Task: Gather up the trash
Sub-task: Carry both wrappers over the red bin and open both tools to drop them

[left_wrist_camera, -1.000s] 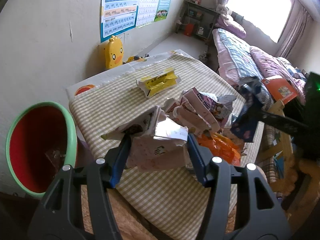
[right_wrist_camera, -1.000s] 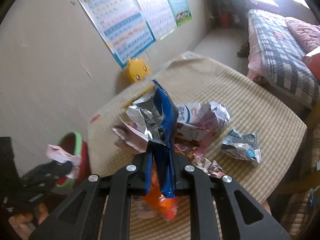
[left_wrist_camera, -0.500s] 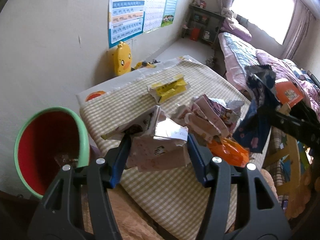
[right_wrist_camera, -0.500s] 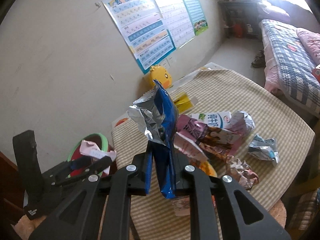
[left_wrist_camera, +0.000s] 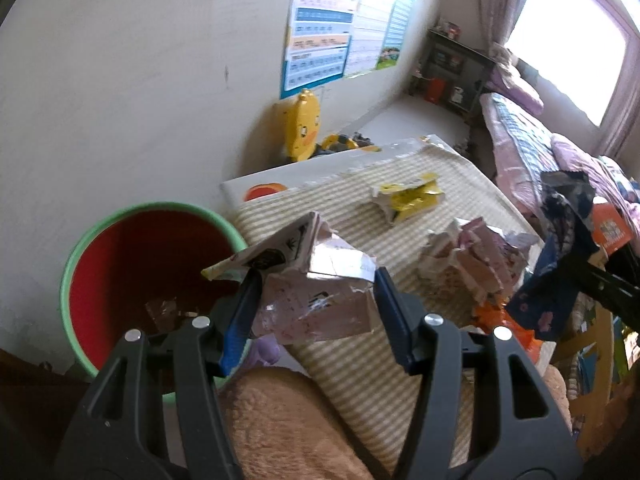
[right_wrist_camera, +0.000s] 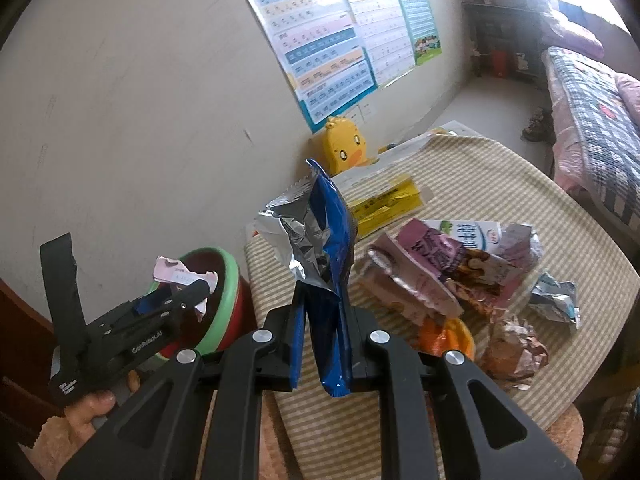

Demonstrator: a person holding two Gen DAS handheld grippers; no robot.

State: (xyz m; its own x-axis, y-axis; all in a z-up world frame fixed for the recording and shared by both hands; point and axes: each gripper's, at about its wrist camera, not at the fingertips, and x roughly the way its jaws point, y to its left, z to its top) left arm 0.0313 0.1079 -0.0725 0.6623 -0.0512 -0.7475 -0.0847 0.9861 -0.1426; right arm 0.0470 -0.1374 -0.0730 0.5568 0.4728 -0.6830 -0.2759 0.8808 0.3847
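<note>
My left gripper [left_wrist_camera: 316,304] is shut on a crumpled pink carton [left_wrist_camera: 316,292] and holds it by the rim of a green-rimmed red bin [left_wrist_camera: 120,264] left of the table. It also shows in the right wrist view [right_wrist_camera: 188,296], over the bin [right_wrist_camera: 228,304]. My right gripper [right_wrist_camera: 322,320] is shut on a blue and silver foil bag [right_wrist_camera: 320,240] held above the table's near edge; the bag also shows in the left wrist view [left_wrist_camera: 560,256]. More trash lies on the striped tablecloth [right_wrist_camera: 500,184]: a yellow wrapper [right_wrist_camera: 384,206], pink cartons [right_wrist_camera: 432,268], an orange wrapper [right_wrist_camera: 444,334], foil scraps [right_wrist_camera: 556,300].
A yellow duck toy [right_wrist_camera: 344,150] stands at the wall behind the table. Posters [right_wrist_camera: 340,40] hang on the wall. A bed [right_wrist_camera: 592,92] lies at the right. A brown cushion [left_wrist_camera: 288,428] is below my left gripper.
My left gripper has moved left with the pink carton, from over the table to the bin's rim. My right gripper has drawn back and left with the blue bag.
</note>
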